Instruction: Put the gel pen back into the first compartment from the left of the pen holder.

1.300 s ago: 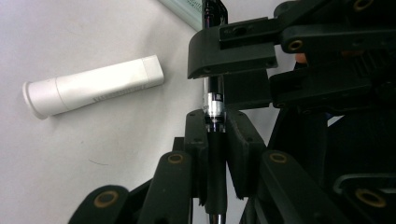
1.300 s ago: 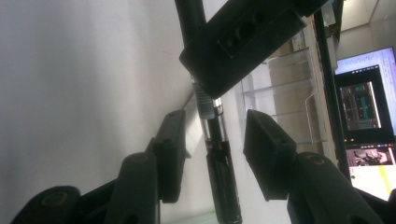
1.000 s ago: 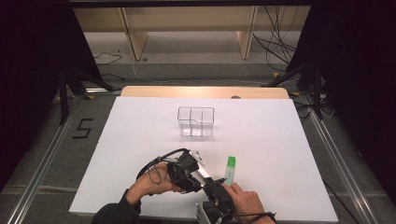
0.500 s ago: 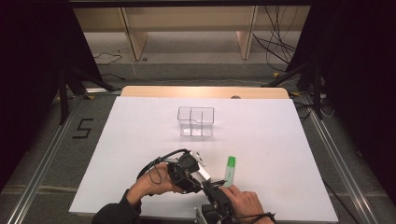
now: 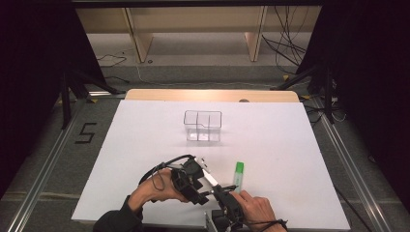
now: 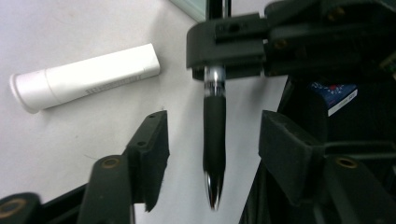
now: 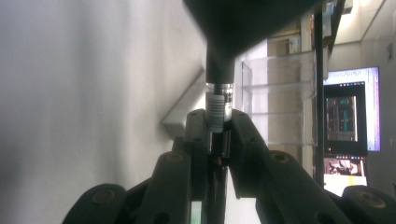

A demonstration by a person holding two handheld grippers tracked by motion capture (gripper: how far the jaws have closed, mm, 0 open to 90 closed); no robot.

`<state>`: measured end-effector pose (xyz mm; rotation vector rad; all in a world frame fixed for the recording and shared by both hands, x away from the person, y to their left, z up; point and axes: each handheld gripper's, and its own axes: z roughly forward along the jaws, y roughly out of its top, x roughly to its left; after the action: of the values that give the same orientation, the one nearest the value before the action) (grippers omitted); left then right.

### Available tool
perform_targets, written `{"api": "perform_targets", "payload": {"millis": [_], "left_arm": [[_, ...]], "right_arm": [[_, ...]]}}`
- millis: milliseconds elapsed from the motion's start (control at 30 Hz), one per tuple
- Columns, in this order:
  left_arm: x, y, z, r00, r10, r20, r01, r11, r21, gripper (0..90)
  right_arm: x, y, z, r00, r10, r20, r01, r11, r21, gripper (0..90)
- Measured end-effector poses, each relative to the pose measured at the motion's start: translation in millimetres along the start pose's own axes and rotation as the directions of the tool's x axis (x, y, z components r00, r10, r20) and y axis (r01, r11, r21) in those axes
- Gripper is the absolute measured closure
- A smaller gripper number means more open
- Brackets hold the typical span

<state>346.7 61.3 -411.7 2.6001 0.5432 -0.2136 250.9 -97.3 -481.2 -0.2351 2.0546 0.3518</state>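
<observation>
Two hand-held grippers: met at the near desk (image 5: 145, 145) edge.
Right hand-held gripper (image 7: 215, 135): clamped on the pen (image 6: 214, 140) at its metal band, likely to steady it.
Left hand-held gripper (image 6: 212, 144): jaws had just opened; now either side of the pen's black grip, not touching, so the right alone bore it.
White cap (image 6: 84, 77): lying loose on desk beside.
Green marker (image 5: 238, 174): just beyond.
Clear organiser (image 5: 203, 124): farther, mid-desk, probably the destination.
</observation>
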Motion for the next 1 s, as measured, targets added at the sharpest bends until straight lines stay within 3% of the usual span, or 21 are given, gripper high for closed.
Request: {"api": "perform_targets", "payload": {"millis": [367,500,567,633,700,767,833,900,1000], "left_arm": [[12.5,-18.9,-22.7,0.9987,-0.020,-0.046,0.017,0.9973,-0.072,22.1],[14.4,-26.3,-26.6,0.9967,-0.033,-0.075,0.024,0.9930,-0.116,19.1],[14.5,-30.5,-28.5,0.9955,-0.029,-0.090,0.013,0.9850,-0.172,16.2],[13.8,-37.1,-27.2,0.9958,-0.032,-0.086,0.010,0.9689,-0.247,15.5],[14.3,-46.8,-23.3,0.9935,-0.038,-0.107,0.002,0.9472,-0.320,15.2],[16.9,-57.4,-18.9,0.9910,-0.071,-0.114,0.022,0.9212,-0.388,14.9],[17.6,-66.3,-14.3,0.9864,-0.102,-0.128,0.035,0.8963,-0.442,14.5],[16.1,-72.4,-12.1,0.9821,-0.108,-0.154,0.022,0.8795,-0.475,13.7],[13.9,-77.6,-12.0,0.9797,-0.127,-0.155,0.021,0.8360,-0.548,13.0]], "right_arm": [[-11.0,-9.4,-6.2,0.9971,0.074,0.014,-0.074,0.9972,-0.002,79.7],[-17.6,-16.9,-6.9,0.9902,0.139,0.016,-0.139,0.9903,-0.006,79.7],[-23.4,-22.1,-7.4,0.9834,0.181,0.012,-0.181,0.9835,-0.012,79.7],[-30.3,-27.3,-7.9,0.9707,0.240,0.003,-0.240,0.9706,-0.020,79.7],[-37.6,-33.1,-7.6,0.9511,0.309,-0.005,-0.309,0.9502,-0.044,79.7],[-45.4,-38.4,-8.3,0.9129,0.407,-0.032,-0.408,0.9106,-0.064,79.7],[-55.1,-44.4,-8.2,0.8662,0.494,-0.072,-0.499,0.8619,-0.088,79.6],[-64.4,-49.9,-6.8,0.7929,0.596,-0.128,-0.609,0.7833,-0.125,79.6],[-77.7,-58.0,-4.0,0.6821,0.703,-0.203,-0.731,0.6645,-0.156,79.6]]}}
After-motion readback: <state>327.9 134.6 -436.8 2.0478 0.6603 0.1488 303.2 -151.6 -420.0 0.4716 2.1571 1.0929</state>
